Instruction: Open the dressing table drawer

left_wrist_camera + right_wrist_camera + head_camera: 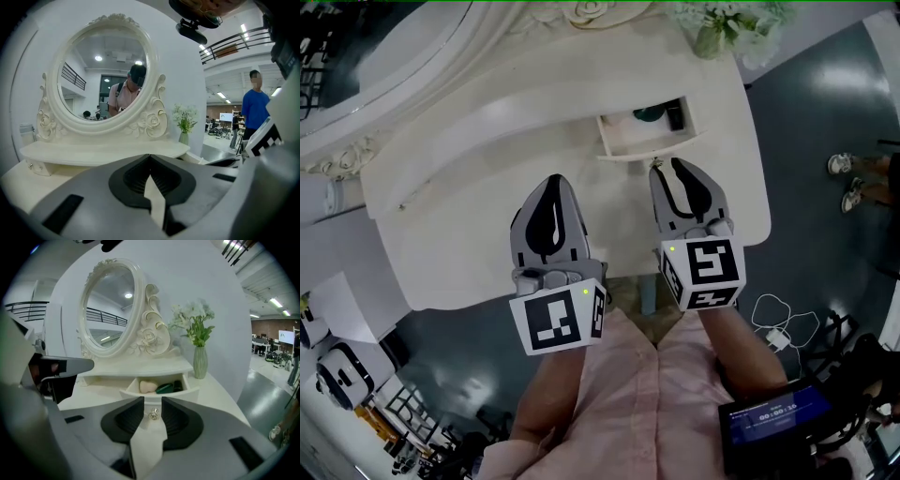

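The drawer sits toward the back right of the bench, under the little shelf, and stands partly out with a few small things showing inside. Its front runs crosswise, so it slides straight toward the person. The right claw is at that front, jaws a narrow gap apart with the knob between them, not visibly pinched. The left claw, closed and empty, hovers over bare bench top to the left, well apart from the drawer. Any further pull looks like the right one's job.
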